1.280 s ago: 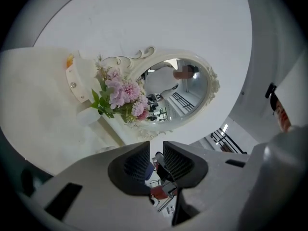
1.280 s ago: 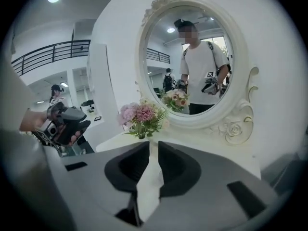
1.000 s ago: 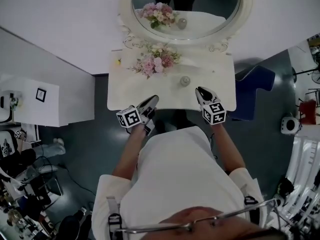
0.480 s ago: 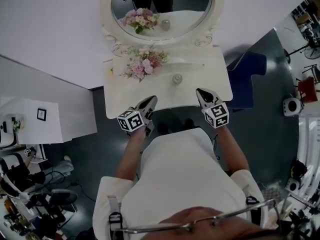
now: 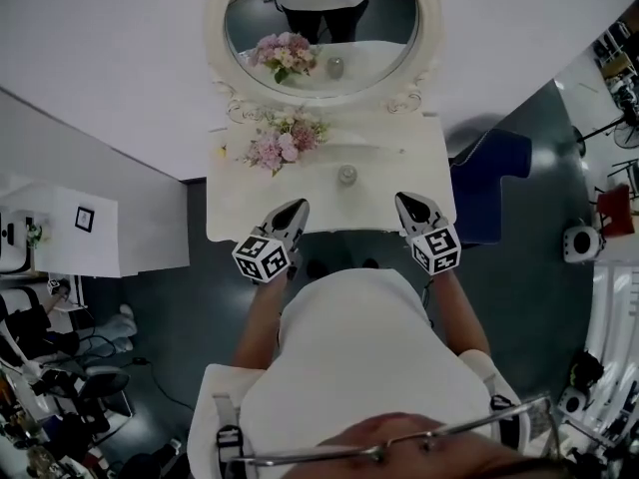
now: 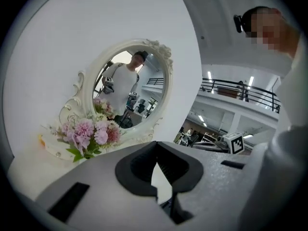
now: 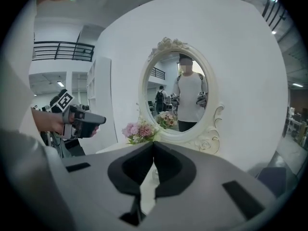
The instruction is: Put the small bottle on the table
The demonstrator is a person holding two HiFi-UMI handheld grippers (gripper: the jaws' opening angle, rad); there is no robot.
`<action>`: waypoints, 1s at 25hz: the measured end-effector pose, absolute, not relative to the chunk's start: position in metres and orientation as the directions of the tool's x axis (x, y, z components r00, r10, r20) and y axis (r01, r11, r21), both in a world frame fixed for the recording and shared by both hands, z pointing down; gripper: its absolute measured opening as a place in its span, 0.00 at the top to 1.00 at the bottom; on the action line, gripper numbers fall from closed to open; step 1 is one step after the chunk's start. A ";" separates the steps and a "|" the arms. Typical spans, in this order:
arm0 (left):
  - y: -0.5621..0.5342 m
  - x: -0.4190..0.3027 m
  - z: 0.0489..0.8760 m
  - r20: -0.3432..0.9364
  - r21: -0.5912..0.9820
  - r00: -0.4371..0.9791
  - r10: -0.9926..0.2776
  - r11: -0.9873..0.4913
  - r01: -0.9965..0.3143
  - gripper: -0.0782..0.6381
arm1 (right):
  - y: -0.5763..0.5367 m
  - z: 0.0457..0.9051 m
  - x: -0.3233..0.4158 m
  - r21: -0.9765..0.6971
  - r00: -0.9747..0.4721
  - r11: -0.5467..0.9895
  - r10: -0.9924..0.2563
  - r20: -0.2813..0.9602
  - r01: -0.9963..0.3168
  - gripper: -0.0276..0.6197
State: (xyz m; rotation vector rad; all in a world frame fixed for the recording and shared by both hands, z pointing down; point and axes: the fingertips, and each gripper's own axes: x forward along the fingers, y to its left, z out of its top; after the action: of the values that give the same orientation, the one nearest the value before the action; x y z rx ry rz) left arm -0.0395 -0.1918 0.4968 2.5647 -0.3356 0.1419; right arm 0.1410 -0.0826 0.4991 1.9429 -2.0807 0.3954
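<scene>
A small round clear bottle (image 5: 346, 175) stands on the white dressing table (image 5: 240, 203), in front of the oval mirror (image 5: 319, 18). Both grippers hover at the table's front edge, short of the bottle. My left gripper (image 5: 296, 209) sits to the bottle's lower left and my right gripper (image 5: 407, 204) to its lower right. In the left gripper view the jaws (image 6: 156, 147) meet with nothing between them. The right gripper view shows the same for its jaws (image 7: 153, 147), and my left gripper (image 7: 77, 121) appears at that view's left.
A pink and white flower bunch (image 5: 280, 140) lies on the table left of the bottle, close to the mirror's ornate frame. A blue seat (image 5: 489, 183) stands right of the table. A white cabinet (image 5: 80, 228) is at the left, with dark floor between.
The head camera has shifted, so the table sits a little differently in view. Both grippers stay at the table's front edge, and the bottle has not moved.
</scene>
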 end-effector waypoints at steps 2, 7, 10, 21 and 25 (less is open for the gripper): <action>-0.190 -0.034 0.491 0.157 0.482 0.964 -0.214 -0.836 -0.264 0.89 | -0.082 0.498 0.149 -0.015 -0.077 0.077 -0.924 0.375 -0.997 0.95; -0.188 -0.021 0.484 0.141 0.488 0.964 -0.226 -0.831 -0.267 0.89 | -0.084 0.485 0.163 -0.043 -0.097 0.088 -0.939 0.330 -0.995 0.95; -0.186 -0.015 0.480 0.140 0.475 0.964 -0.228 -0.839 -0.267 0.89 | -0.086 0.481 0.163 -0.034 -0.120 0.115 -0.941 0.317 -0.993 0.95; -0.180 -0.008 0.475 0.134 0.468 0.963 -0.233 -0.842 -0.269 0.89 | -0.083 0.479 0.161 -0.031 -0.149 0.147 -0.941 0.305 -0.989 0.95; -0.180 -0.006 0.477 0.134 0.467 0.964 -0.230 -0.843 -0.266 0.89 | -0.085 0.480 0.161 -0.042 -0.153 0.147 -0.941 0.303 -0.988 0.95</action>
State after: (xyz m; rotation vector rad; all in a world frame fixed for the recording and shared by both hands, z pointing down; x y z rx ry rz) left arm -0.0055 -0.1801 0.4765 2.6144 -0.3522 0.0993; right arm 0.1610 -0.0847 0.4800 1.8975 -2.2146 0.3426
